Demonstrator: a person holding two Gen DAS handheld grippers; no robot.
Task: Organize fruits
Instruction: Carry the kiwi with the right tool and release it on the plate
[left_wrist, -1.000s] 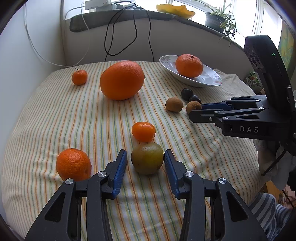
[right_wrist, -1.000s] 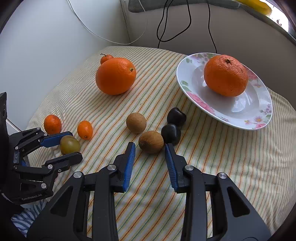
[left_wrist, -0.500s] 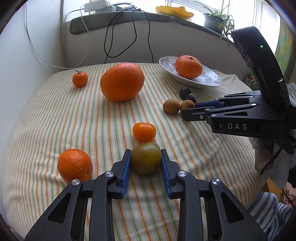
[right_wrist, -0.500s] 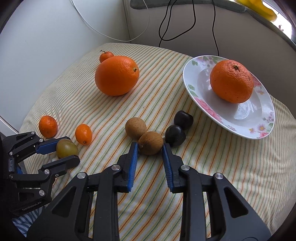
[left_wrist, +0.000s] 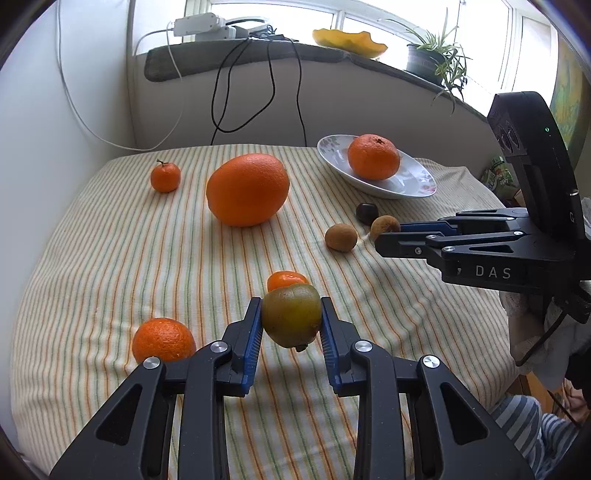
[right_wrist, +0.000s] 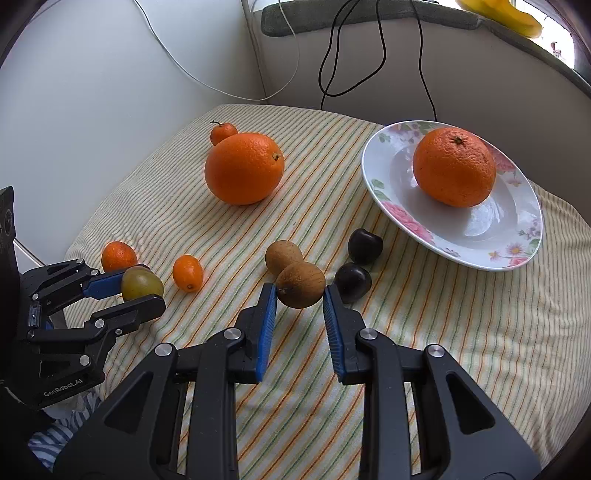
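My left gripper (left_wrist: 291, 319) is shut on a green-brown fruit (left_wrist: 291, 317) and holds it above the striped cloth; it also shows in the right wrist view (right_wrist: 142, 283). My right gripper (right_wrist: 299, 297) is shut on a brown kiwi-like fruit (right_wrist: 301, 284), lifted slightly. A second brown fruit (right_wrist: 283, 256) and two dark plums (right_wrist: 365, 240) (right_wrist: 352, 282) lie beside it. A flowered plate (right_wrist: 517, 236) at the back right holds an orange (right_wrist: 454, 171). A big orange (right_wrist: 243, 168) sits mid-cloth.
A small tangerine with a stem (left_wrist: 165, 177) lies at the far left, a mandarin (left_wrist: 163, 339) near my left fingers, a kumquat (right_wrist: 188, 273) between the grippers. Cables (left_wrist: 243, 92) hang down the back wall. The cloth drops off at the right edge (left_wrist: 491, 332).
Both grippers have closed on their fruits and lifted them off the cloth. The green-brown fruit has risen in front of the kumquat; the brown fruit has come up off its neighbour.
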